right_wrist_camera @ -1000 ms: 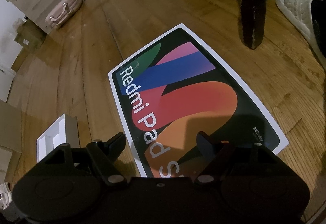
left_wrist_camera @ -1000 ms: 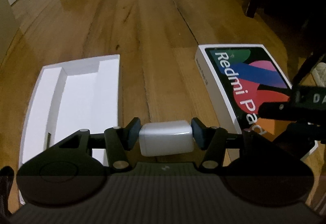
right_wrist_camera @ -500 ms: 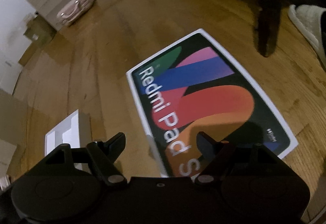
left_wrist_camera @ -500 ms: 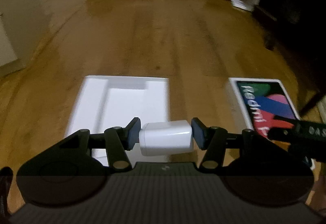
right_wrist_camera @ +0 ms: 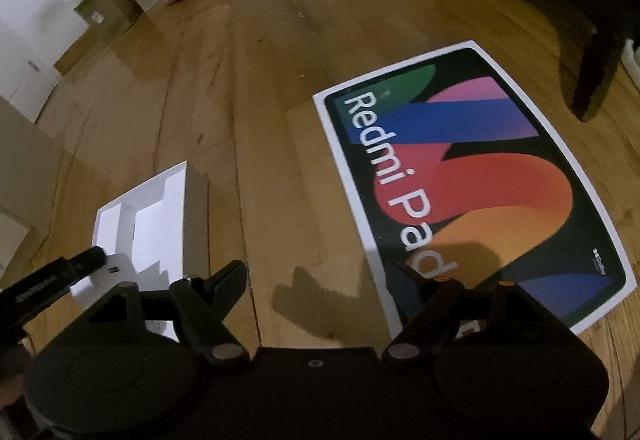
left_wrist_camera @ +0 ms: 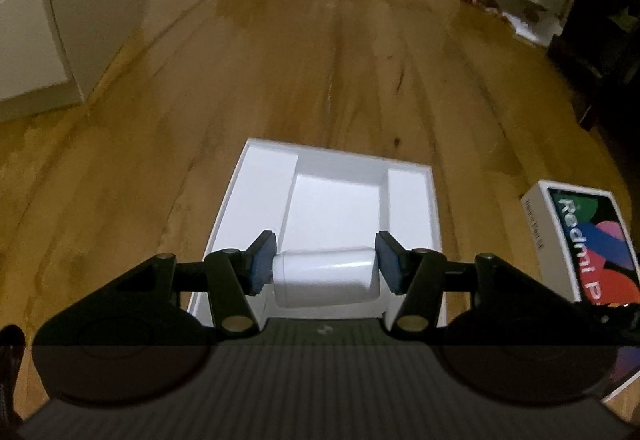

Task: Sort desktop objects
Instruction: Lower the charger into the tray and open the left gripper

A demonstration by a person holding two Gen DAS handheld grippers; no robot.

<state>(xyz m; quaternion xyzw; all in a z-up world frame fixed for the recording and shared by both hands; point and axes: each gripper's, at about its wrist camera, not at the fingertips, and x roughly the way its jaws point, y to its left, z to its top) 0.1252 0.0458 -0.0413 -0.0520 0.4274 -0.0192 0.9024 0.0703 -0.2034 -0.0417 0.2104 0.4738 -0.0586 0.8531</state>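
Your left claw (left_wrist_camera: 325,272) is clamped on a small white charger block (left_wrist_camera: 326,276), one blue pad pressed against each end, and it carries the block lying crosswise above the near end of an open white box tray (left_wrist_camera: 266,175). The tray rests on the wooden floor (left_wrist_camera: 160,159) and has a sunken middle compartment with raised ledges on either side. The block hangs over the near part of that middle compartment, not yet set down.

To place it well, my judgement is that you should bring the block down flat into the sunken compartment, keeping it square to the side ledges, and spread the pads only once it rests on the bottom. Held crosswise, the block looks nearly as wide as the compartment, so the claw fingers may catch the ledges; lower slowly and keep it centred.

There is bare floor beyond the tray and to its left. In the left wrist view a pale cabinet stands well off at the far left.

To the right, across a strip of bare floor, lies the Redmi Pad box lid (right_wrist_camera: 472,175), flat and face up. Your right claw (right_wrist_camera: 320,280) hangs over that strip at the lid's near corner, jaws about half spread, with nothing between them. Dark furniture legs (right_wrist_camera: 592,71) stand just beyond the lid's far right edge, so room is tighter there.
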